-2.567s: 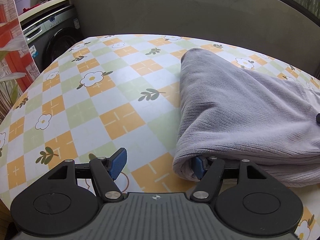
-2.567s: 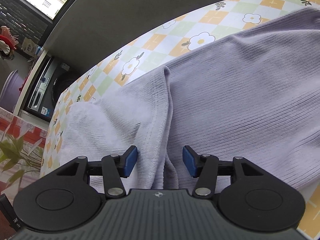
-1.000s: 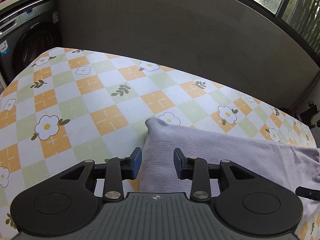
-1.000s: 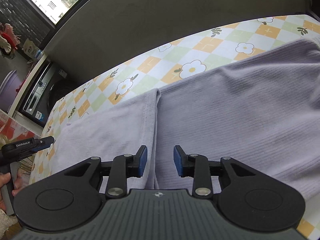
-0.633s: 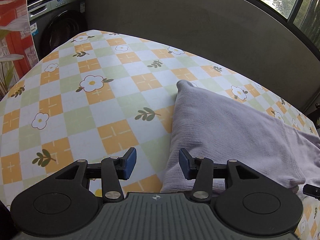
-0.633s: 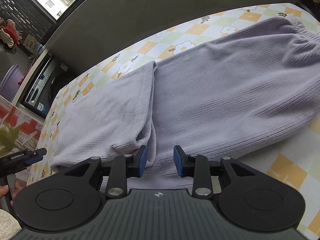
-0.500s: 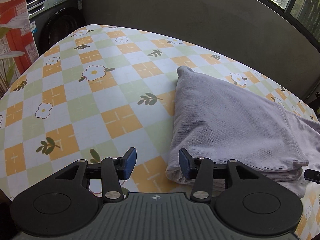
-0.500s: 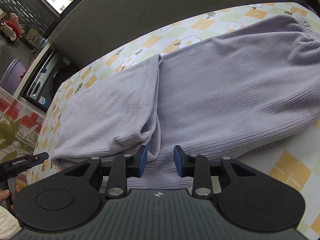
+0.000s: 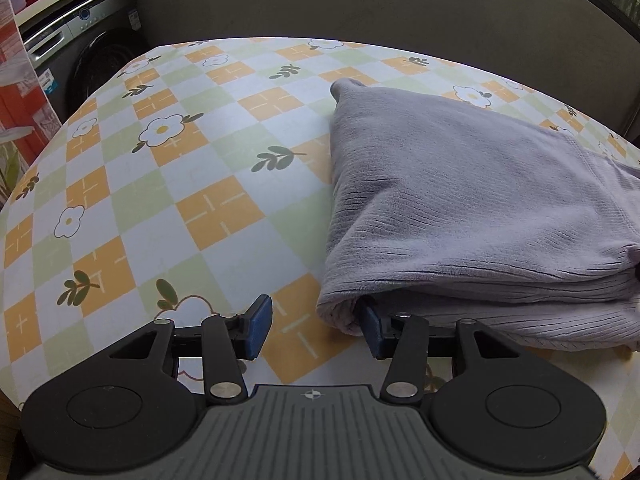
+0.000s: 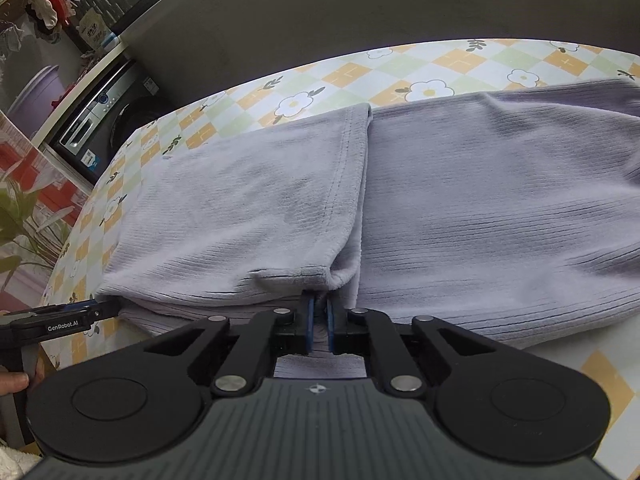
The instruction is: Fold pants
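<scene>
Clamping a pinch of cloth, the right gripper (image 10: 318,323) has its blue-padded jaws drawn nearly together on the near edge of the pale grey ribbed fabric pants (image 10: 460,216), just below the corner where the folded-over leg hem (image 10: 348,184) ends. The left gripper (image 9: 316,330) stands with its jaws wide apart; its right blue pad touches the near left corner of the pants (image 9: 460,208), at the gap between the upper and lower layers, while its left blue pad (image 9: 258,326) hangs over bare cloth of the surface, clear of the garment.

Outward from there, the pants lie folded on the surface, one layer doubled back over the other so the fold forms the left end and the hem runs across the middle, seen from the right wrist. They rest on the checked orange, green and white tablecloth with daisy and leaf prints (image 9: 168,184), which covers the surface. Beyond the surface's far left corner stands a silver front-loading washing machine (image 9: 84,52), and a dark grey wall (image 9: 360,4) runs behind.
</scene>
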Demonstrator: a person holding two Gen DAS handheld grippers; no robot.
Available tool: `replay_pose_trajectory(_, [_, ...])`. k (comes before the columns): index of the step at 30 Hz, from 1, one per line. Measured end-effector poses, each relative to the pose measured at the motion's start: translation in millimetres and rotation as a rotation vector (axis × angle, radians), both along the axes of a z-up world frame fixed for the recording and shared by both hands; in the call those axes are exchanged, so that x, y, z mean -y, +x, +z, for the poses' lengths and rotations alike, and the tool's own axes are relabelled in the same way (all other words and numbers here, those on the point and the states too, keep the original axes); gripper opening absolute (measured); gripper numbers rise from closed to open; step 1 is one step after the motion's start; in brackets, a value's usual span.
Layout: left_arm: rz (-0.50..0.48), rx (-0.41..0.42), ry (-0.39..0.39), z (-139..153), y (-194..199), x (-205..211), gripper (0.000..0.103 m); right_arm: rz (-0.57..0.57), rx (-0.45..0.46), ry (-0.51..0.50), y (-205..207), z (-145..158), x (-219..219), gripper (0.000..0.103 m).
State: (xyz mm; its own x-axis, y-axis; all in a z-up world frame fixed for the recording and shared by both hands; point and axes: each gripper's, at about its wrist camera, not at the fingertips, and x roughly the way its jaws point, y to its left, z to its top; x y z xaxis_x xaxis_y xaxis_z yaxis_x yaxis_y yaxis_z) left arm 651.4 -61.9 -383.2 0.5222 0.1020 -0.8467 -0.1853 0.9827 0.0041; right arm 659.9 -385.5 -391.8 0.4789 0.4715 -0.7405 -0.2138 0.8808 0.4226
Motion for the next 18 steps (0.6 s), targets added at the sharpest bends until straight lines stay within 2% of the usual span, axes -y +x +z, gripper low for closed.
replay_pose_trajectory(6, [0.078,-0.006,-0.065,-0.5,-0.3,-10.6,0.052,-0.059,-0.077,0.034,1.6,-23.8,14.3,0.006])
replay_pose_trajectory(11, [0.072,-0.015,-0.070,1.2,1.8,-9.7,0.052,-0.062,-0.087,0.058,3.5,-20.7,19.5,0.007])
replay_pose_trajectory(15, [0.061,-0.004,-0.100,13.4,-2.0,-10.9,0.050,-0.090,-0.045,0.065,-1.4,-3.8,28.9,0.015])
replay_pose_trajectory(18, [0.059,0.043,-0.106,29.5,-11.7,-10.8,0.050,-0.087,0.034,0.070,-4.3,13.1,31.0,0.016])
